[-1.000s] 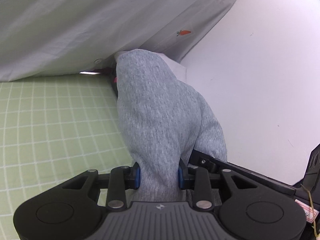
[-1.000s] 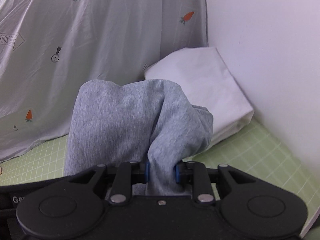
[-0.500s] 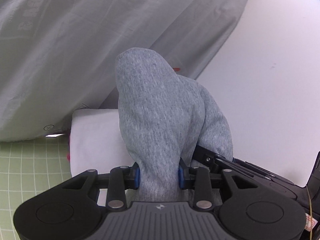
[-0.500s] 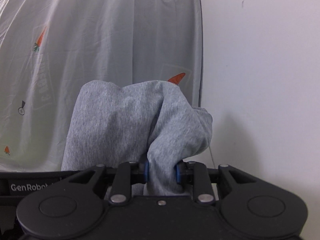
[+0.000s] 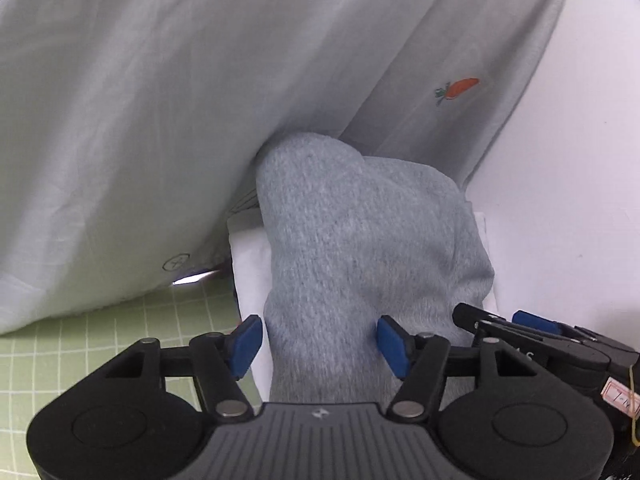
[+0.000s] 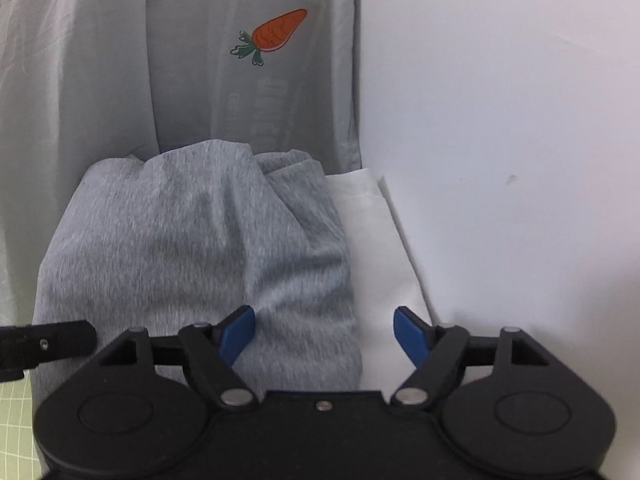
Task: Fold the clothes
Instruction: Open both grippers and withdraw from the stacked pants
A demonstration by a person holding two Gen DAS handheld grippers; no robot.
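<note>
A folded grey knit garment (image 5: 360, 256) lies on top of a folded white garment (image 5: 250, 264) by the wall. It also shows in the right wrist view (image 6: 192, 248), on the white garment (image 6: 376, 256). My left gripper (image 5: 322, 340) is open, its blue pads on either side of the grey cloth. My right gripper (image 6: 325, 334) is open wide, the grey cloth's right edge between its blue pads. The right gripper's fingers (image 5: 532, 340) show at the right of the left wrist view.
A pale grey sheet with carrot prints (image 6: 276, 36) hangs behind the stack and drapes to the left (image 5: 160, 120). A white wall (image 6: 500, 120) stands close on the right. A green grid mat (image 5: 100, 344) covers the surface at lower left.
Both grippers were shut on the grey garment and carried it toward the white stack. Now it rests on the white garment and both grippers have opened.
</note>
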